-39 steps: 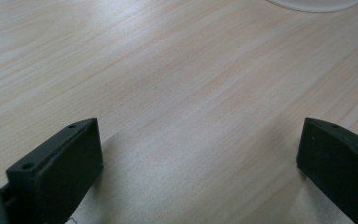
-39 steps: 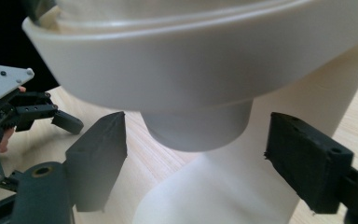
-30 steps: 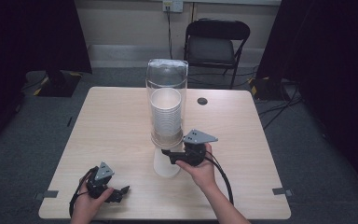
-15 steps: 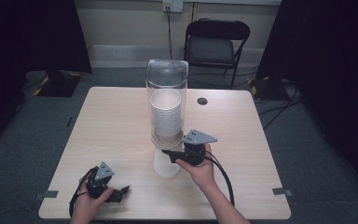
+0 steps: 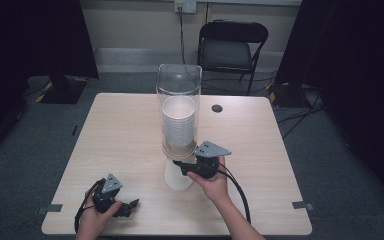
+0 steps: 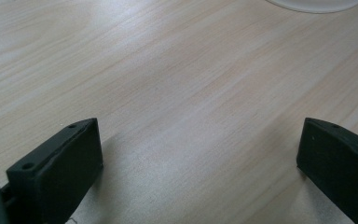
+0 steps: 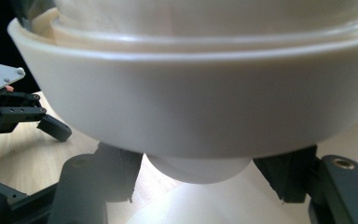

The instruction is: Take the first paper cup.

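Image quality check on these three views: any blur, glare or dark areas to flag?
High view: table evenly lit, room edges very dark, clear tube shows faint reflections. Left gripper view: sharp wood grain with a soft sheen, jaw shadows below. Right gripper view: white dispenser ring too close, soft focus; left hand-held gripper beyond looks crisper.

Table point(image 5: 120, 135): pale wood-grain top, rounded corners, at picture centre.
Floor point(image 5: 40, 130): grey carpet on all sides of the table.
Chair point(image 5: 232, 47): black folding chair at 12 o'clock, beyond the far table edge.
Wall point(image 5: 130, 25): cream, along the back; outlet point(image 5: 185, 6) at its top with a cord hanging down.
Curtains point(image 5: 30, 35): black drapes at 10 and 2 o'clock.
Cables point(image 5: 290, 90): dark leads on the floor at 2 o'clock.
Tape point(image 5: 301, 205): grey strips at the near table corners.
Light: dim, even, from above.
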`<move>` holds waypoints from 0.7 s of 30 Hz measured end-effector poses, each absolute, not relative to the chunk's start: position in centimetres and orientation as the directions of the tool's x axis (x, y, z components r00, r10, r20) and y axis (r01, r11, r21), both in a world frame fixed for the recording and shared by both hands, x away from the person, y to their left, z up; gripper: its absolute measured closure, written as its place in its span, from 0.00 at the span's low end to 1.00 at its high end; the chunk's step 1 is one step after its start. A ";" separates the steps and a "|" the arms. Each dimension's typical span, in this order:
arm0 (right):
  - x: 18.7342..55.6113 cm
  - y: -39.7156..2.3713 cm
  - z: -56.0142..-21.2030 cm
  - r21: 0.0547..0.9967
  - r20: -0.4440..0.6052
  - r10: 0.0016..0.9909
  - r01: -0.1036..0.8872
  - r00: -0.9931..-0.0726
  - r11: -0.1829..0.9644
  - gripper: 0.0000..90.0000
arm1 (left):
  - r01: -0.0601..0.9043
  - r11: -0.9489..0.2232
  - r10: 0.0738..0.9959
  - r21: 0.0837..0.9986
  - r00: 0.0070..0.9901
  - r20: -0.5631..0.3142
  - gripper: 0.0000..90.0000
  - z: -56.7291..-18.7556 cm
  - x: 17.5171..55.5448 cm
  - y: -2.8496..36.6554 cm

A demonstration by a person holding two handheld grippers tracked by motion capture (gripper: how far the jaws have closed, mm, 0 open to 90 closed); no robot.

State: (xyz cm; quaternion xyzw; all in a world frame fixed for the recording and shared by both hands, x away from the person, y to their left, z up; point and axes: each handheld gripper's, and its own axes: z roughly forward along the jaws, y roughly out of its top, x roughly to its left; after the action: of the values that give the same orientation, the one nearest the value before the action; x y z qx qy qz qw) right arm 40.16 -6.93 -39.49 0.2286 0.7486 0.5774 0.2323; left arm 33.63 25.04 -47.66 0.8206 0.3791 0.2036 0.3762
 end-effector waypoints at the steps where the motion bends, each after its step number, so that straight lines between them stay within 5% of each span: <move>1: 40.1 -7.0 -39.6 0.971 -0.085 0.612 0.072 -0.786 0.227 0.41 | 0.470 -0.429 0.775 0.771 0.630 0.047 0.00 -47.7 33.6 25.0; 13: 40.3 -6.9 -40.0 0.970 -0.088 0.613 0.073 -0.785 0.233 0.41 | 0.469 -0.428 0.777 0.772 0.628 0.049 0.00 -47.7 33.6 25.0; 16: 41.1 -7.1 -43.4 0.899 -0.142 0.625 0.164 -0.768 0.405 0.42 | 0.469 -0.428 0.776 0.772 0.628 0.048 0.00 -47.7 33.6 25.0; 17: 41.2 -7.8 -45.6 0.883 -0.065 0.643 0.256 -0.763 0.394 0.42 | 0.470 -0.430 0.776 0.771 0.629 0.049 0.00 -47.7 33.6 25.0; 21: 40.9 -7.3 -44.1 0.904 -0.103 0.614 0.184 -0.782 0.387 0.41 | 0.470 -0.429 0.774 0.771 0.631 0.046 0.00 -47.6 33.7 25.0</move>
State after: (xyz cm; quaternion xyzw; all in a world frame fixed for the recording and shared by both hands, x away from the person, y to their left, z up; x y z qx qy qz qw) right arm 40.86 -7.28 -44.13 0.2484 0.8038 0.4949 0.2173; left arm 33.70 25.03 -47.65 0.8209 0.3789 0.2018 0.3766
